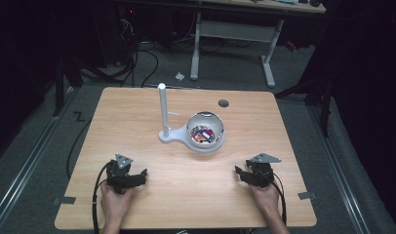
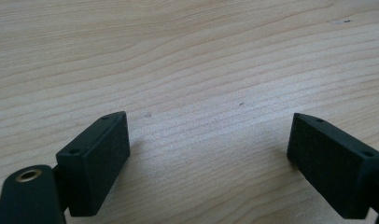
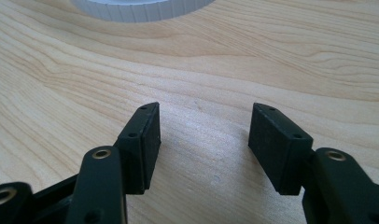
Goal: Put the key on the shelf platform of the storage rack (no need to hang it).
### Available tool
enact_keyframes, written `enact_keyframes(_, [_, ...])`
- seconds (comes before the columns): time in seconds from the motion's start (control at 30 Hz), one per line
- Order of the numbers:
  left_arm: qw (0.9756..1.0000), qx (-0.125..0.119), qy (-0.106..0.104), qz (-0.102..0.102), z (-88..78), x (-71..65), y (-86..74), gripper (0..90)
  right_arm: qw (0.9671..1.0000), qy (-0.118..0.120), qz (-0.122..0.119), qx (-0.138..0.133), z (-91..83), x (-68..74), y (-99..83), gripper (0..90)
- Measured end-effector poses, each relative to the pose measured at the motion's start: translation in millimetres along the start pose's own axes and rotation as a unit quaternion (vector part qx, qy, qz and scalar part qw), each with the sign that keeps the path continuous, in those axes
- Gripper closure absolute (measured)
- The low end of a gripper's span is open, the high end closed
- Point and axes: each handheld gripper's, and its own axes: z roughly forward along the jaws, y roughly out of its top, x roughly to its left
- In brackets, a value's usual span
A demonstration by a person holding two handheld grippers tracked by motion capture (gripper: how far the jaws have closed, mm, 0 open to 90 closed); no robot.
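A white bowl (image 1: 206, 131) with small coloured pieces inside stands near the middle of the wooden table (image 1: 137, 112), joined to a white base with an upright white post (image 1: 163, 109). My left gripper (image 1: 143, 174) rests low at the front left, held by a hand. Its jaws stand wide open over bare wood (image 2: 208, 140). My right gripper (image 1: 238, 171) sits at the front right, jaws open with nothing between them (image 3: 204, 128). The bowl's ribbed white base (image 3: 141, 9) lies ahead of the right gripper.
A dark round hole (image 1: 223, 103) marks the table's far right part. Grey tape tabs (image 1: 307, 195) stick at the front corners. Beyond the table stand a white desk frame (image 1: 232, 44) and cables on the floor.
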Motion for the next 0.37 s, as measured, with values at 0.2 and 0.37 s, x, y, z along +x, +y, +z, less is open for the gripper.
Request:
enact_keyframes(0.2, [1.0000,0.000,0.000,0.001,0.0,0.2,0.2,13.4,0.9997,-0.012,-0.020,0.005,1.2,2.9,0.6,41.4])
enact_keyframes(0.37, [1.0000,0.000,0.000,0.000,0.0,0.0,0.1,13.4,0.9997,-0.013,-0.021,0.005,1.3,3.0,0.6,41.2])
